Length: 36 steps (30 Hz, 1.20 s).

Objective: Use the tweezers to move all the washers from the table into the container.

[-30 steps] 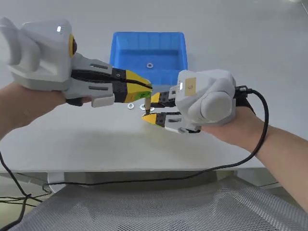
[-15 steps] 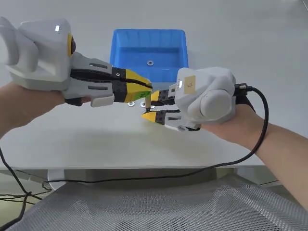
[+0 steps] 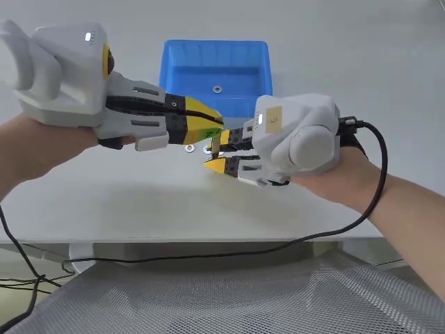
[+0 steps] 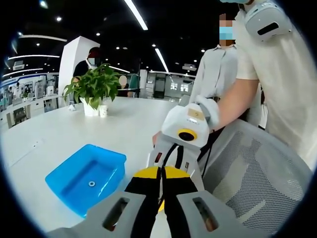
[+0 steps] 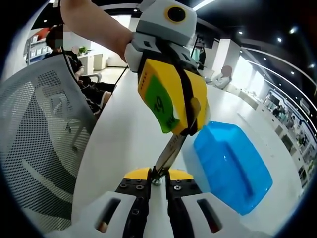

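Fingers (image 3: 195, 115) of my left gripper (image 3: 220, 129) and right gripper (image 3: 214, 152) pinch tweezers (image 5: 170, 148), just raised slightly; washers (image 3: 189, 148) lie on table (image 3: 139, 195), pickup pending.

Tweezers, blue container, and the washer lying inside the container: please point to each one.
tweezers (image 5: 170, 151), right gripper view, middle of the metal shaft.
blue container (image 3: 188, 83), head view, bare part of its floor.
washer (image 3: 217, 89), head view, the small ring itself, inside the container.
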Tool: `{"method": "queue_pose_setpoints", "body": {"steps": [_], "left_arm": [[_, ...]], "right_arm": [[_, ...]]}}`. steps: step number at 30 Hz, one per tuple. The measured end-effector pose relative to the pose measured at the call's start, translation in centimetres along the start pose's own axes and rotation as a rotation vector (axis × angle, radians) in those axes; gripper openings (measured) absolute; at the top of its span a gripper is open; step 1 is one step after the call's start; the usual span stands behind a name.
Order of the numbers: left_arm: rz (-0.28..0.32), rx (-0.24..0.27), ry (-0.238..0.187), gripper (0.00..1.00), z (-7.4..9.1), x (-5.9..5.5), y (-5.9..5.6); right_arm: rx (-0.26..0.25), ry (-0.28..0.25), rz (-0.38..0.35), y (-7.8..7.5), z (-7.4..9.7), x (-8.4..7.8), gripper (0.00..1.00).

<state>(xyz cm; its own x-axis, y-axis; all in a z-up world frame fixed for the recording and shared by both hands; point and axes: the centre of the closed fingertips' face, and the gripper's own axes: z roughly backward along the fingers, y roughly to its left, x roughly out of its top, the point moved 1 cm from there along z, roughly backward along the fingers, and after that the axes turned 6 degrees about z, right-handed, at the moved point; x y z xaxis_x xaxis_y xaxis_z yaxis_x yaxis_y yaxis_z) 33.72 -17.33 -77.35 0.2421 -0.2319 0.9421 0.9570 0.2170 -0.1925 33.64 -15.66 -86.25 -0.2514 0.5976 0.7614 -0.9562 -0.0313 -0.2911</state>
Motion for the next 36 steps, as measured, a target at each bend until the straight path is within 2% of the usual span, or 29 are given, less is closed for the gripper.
{"method": "queue_pose_setpoints", "body": {"steps": [13, 30, 36], "left_arm": [[-0.007, 0.0, 0.005, 0.03, -0.2, 0.0, -0.2], [0.0, 0.006, 0.002, 0.03, 0.2, 0.4, 0.2], [-0.004, 0.012, -0.006, 0.03, 0.4, 0.9, 0.2]], "right_arm": [[0.003, 0.014, -0.005, -0.2, 0.1, -0.2, 0.11], [-0.004, 0.012, -0.013, -0.6, 0.3, 0.4, 0.11], [-0.01, 0.01, -0.017, -0.8, 0.7, 0.8, 0.11]]}}
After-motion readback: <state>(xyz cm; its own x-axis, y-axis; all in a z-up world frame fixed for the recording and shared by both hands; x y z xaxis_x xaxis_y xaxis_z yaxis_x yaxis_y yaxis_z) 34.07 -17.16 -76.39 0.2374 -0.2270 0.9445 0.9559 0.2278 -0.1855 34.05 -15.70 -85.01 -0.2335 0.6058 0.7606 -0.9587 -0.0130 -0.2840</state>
